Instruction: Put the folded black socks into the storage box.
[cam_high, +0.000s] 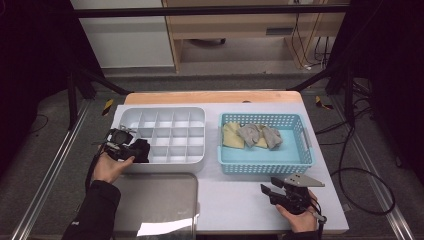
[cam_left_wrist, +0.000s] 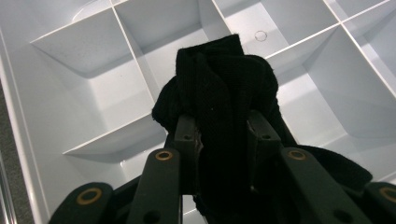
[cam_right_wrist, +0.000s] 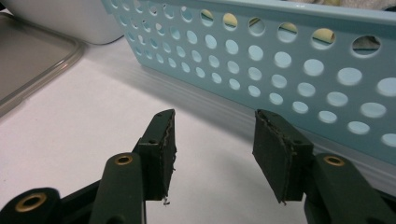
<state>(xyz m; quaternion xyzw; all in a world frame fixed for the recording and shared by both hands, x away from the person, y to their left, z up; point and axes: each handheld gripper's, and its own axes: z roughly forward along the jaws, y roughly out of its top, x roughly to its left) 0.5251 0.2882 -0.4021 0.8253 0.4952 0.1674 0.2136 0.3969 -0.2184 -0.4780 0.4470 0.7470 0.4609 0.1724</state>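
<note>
At lower left of the high view, left hand-held gripper (cam_high: 131, 148) clamped partway closed on a rolled black sock (cam_high: 140, 150), pads pressing both its sides, over the near-left corner of the white divided tray (cam_high: 196, 165). In the left gripper view, sock (cam_left_wrist: 219, 93) upright between the pads above the empty compartments (cam_left_wrist: 88, 51). At centre right, blue basket (cam_high: 265, 167) with grey and yellow socks (cam_high: 252, 134). At lower right, right hand-held gripper (cam_high: 267, 192) low over the bench (cam_high: 235, 200), jaws moderately apart, holding nothing, just short of the basket wall (cam_right_wrist: 289, 60).

Overhead forward-down view of table (cam_high: 240, 200); two close claw-mounted views, sharing its tray (cam_high: 165, 165) and basket (cam_high: 265, 167).
</note>
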